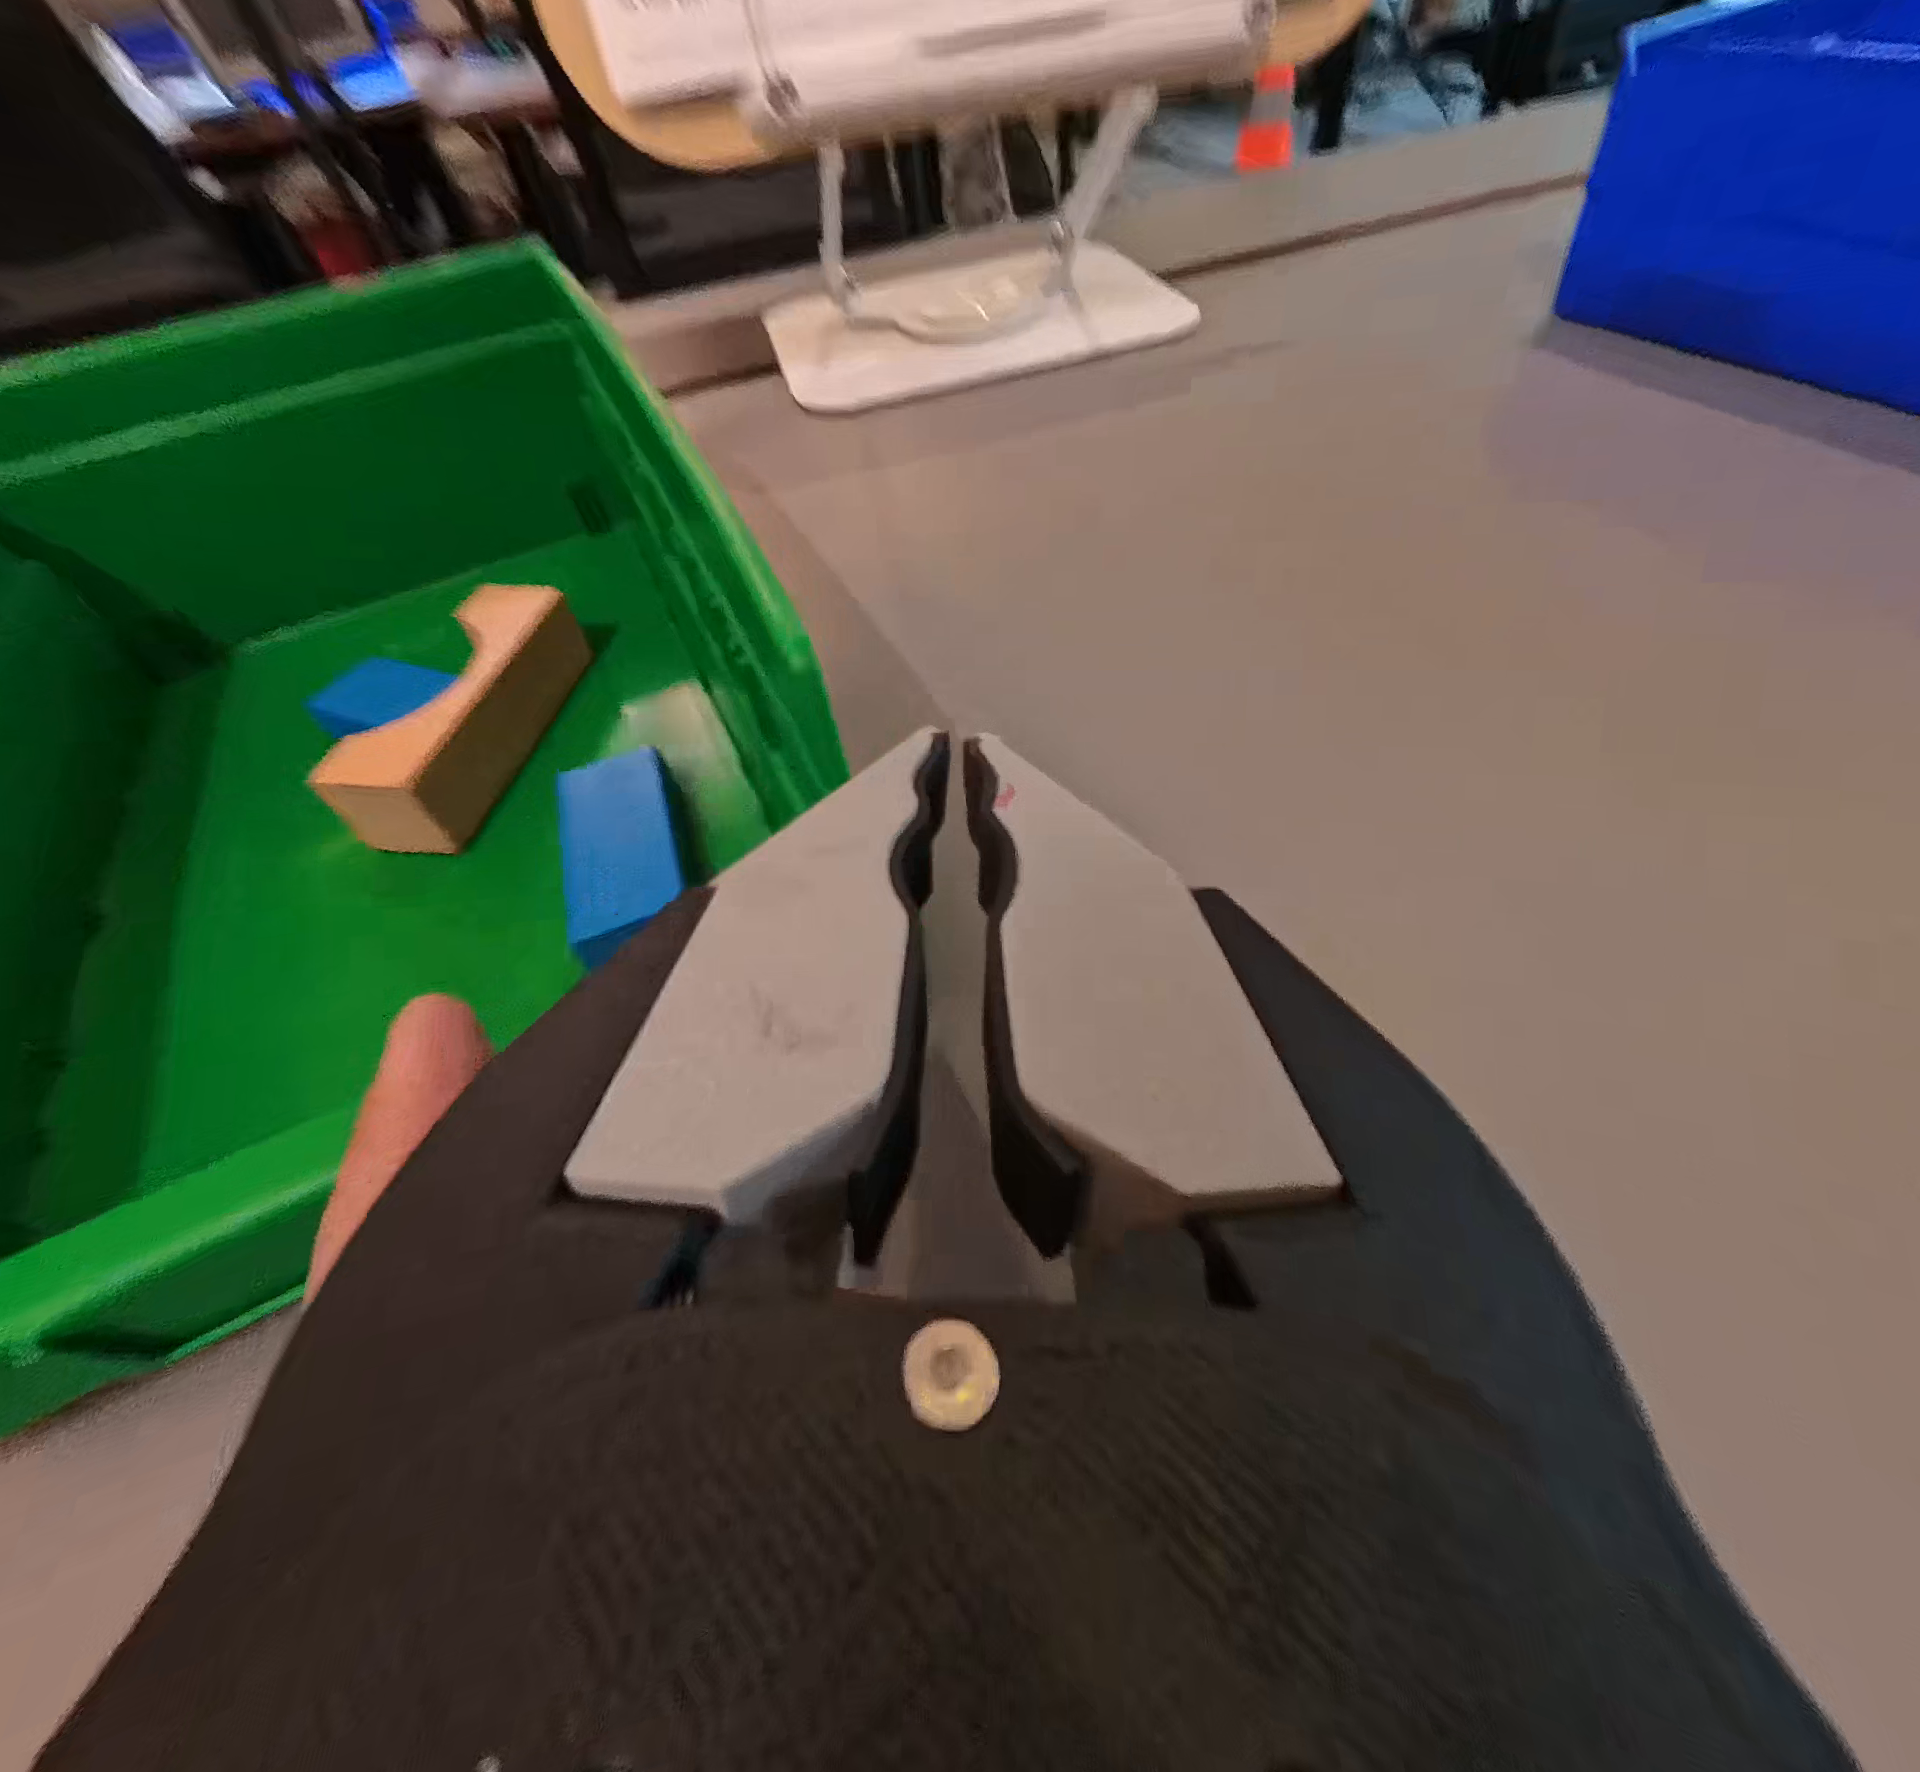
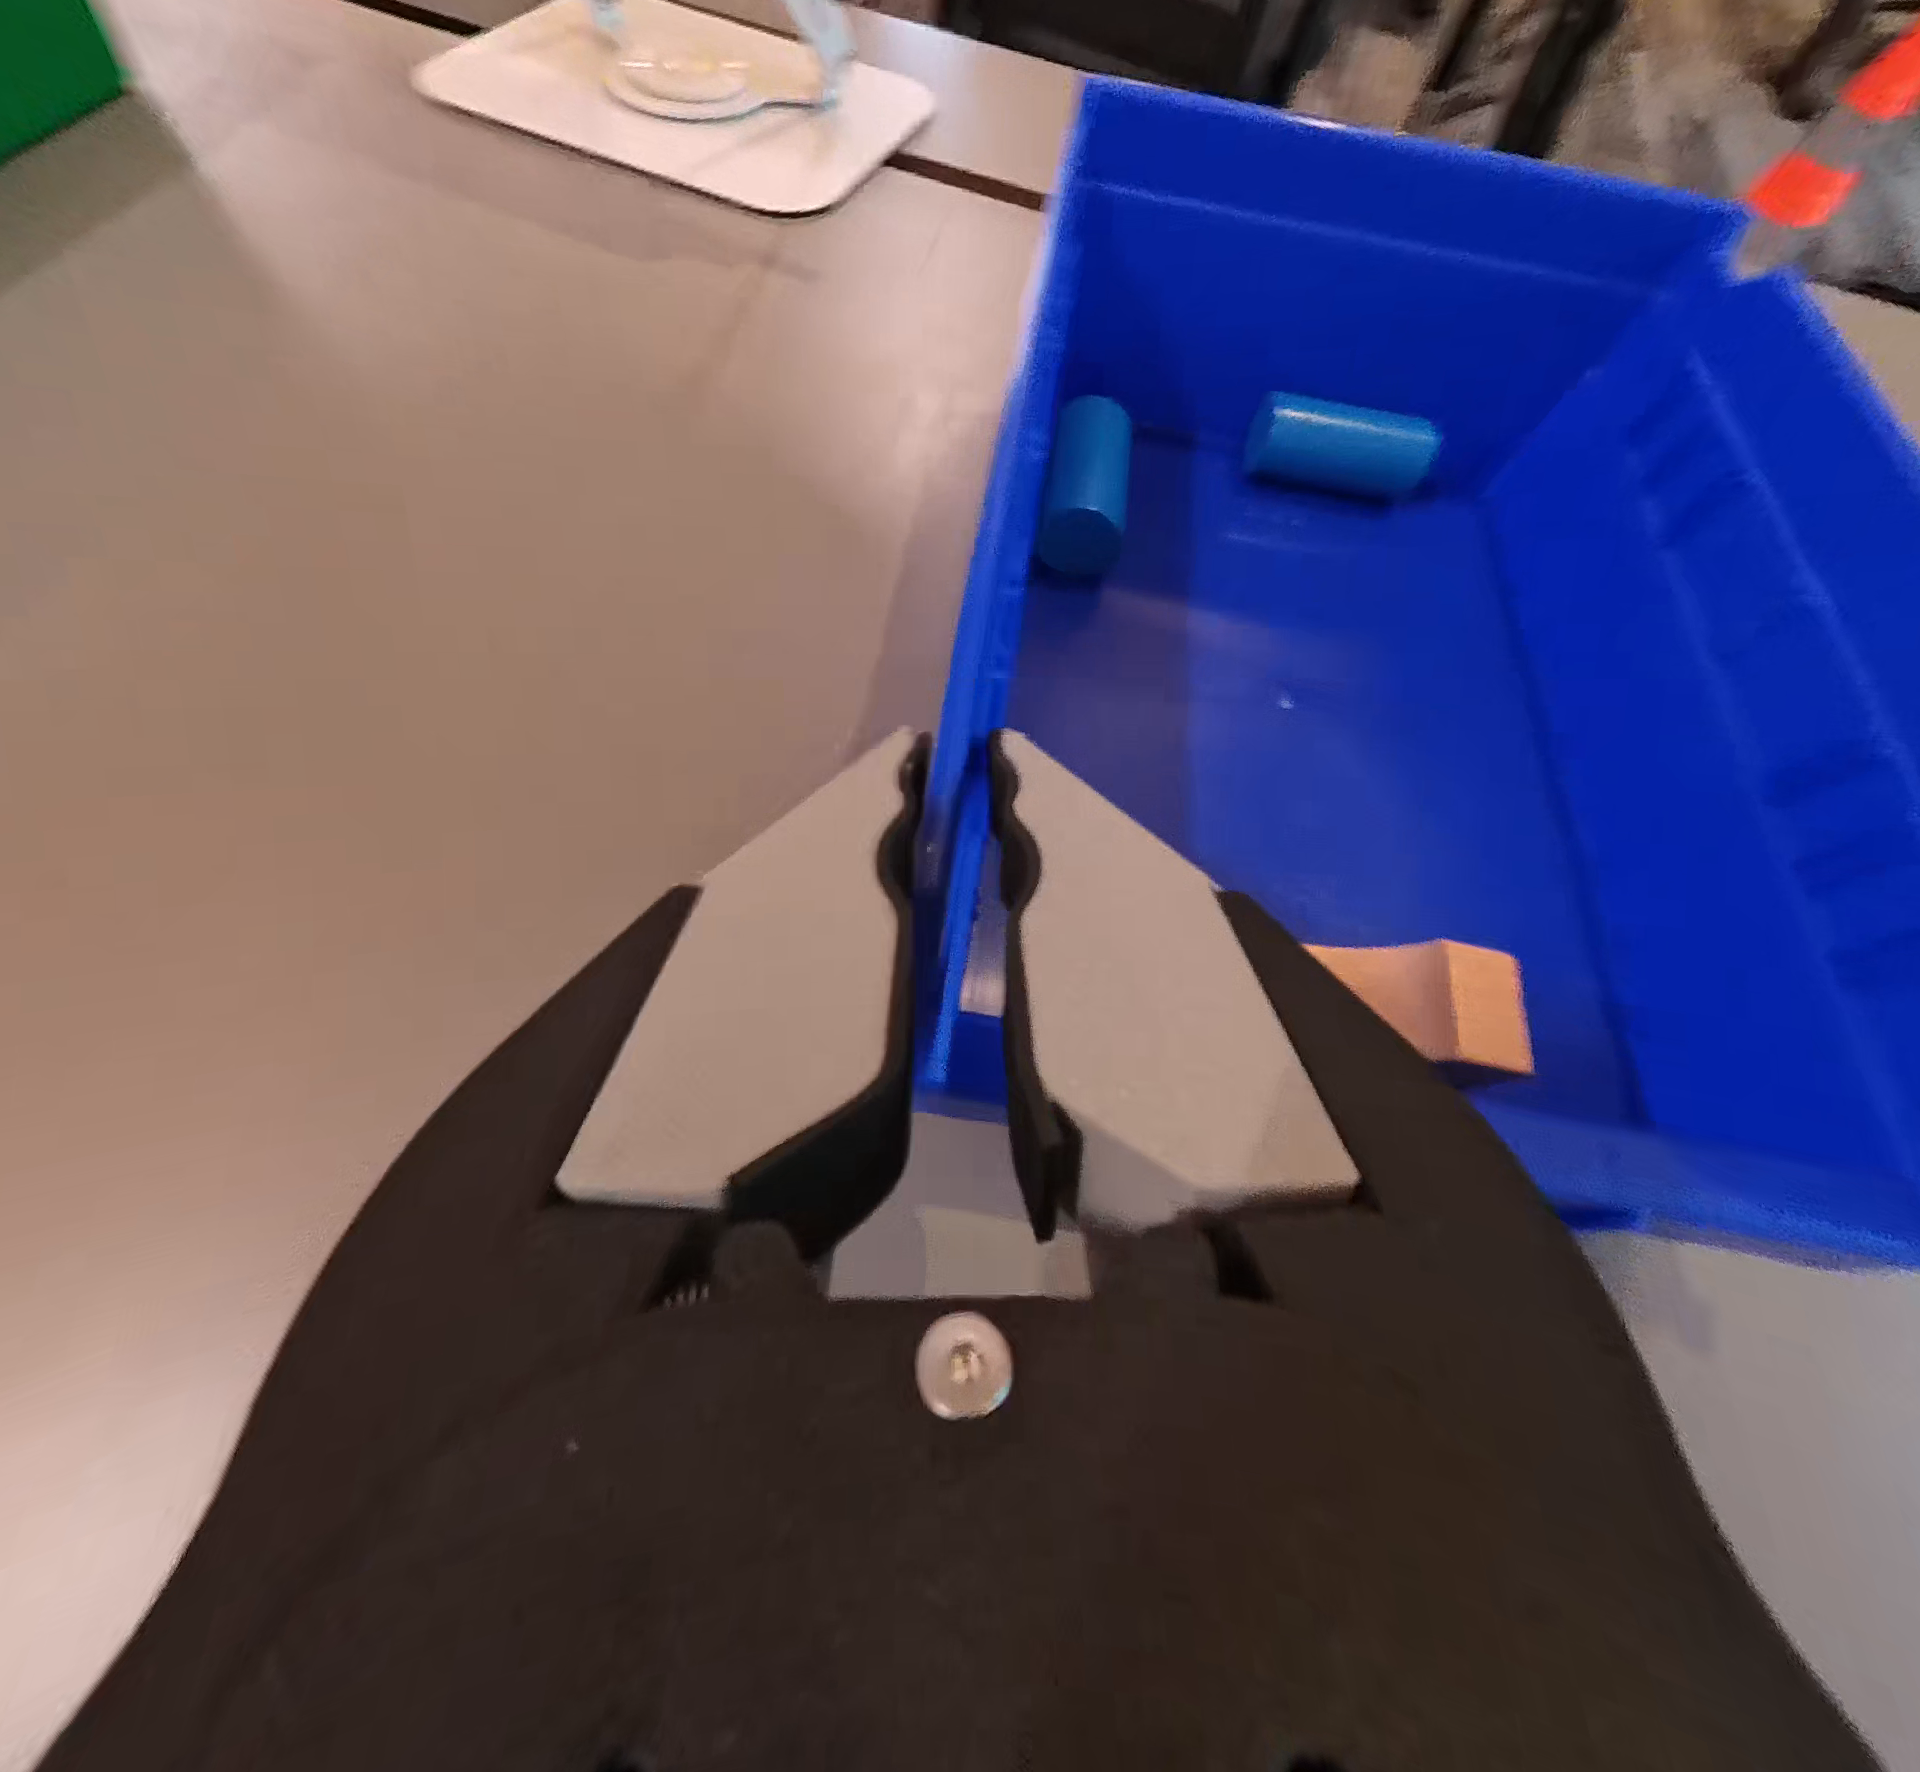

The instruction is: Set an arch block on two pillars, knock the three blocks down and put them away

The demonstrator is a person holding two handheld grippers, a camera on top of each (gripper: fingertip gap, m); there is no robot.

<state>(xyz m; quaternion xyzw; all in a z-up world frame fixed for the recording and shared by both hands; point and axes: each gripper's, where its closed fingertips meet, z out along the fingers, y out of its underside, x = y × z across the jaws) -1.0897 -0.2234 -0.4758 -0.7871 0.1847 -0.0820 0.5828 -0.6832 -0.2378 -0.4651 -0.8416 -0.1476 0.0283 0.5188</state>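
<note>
1. Bins are counted as two: a green bin (image 1: 644, 434) at the left of the grey table (image 1: 1351, 683) and a blue bin (image 2: 1351, 205) at the right.
2. Three blocks are seen lying in the green bin: one tan arch block (image 1: 457, 735) resting partly across a blue block (image 1: 374, 694), and a second blue block (image 1: 618, 849) near the bin's right wall.
3. Three blocks are seen in the blue bin: two blue cylinders (image 2: 1086, 486) (image 2: 1340, 449) lying on their sides at the far end, and one tan block (image 2: 1455, 1005) at the near end, partly hidden by the gripper.
4. One white stand base (image 1: 987, 330) with a clear holder is noted at the far edge of the table.
5. The left gripper (image 1: 956, 746) is seen clenched over bare table beside the green bin, with nothing between its pads; a fingertip of the holding hand (image 1: 416, 1078) is visible beside it.
6. The right gripper (image 2: 956, 746) is seen nearly closed, with the blue bin's left wall lying in line with the narrow gap; whether the pads press on it cannot be told.
7. The green bin's contents are shown only in the left wrist view; in the right wrist view only a green corner (image 2: 42, 8) is shown. The blue bin's interior is shown only in the right wrist view.
</note>
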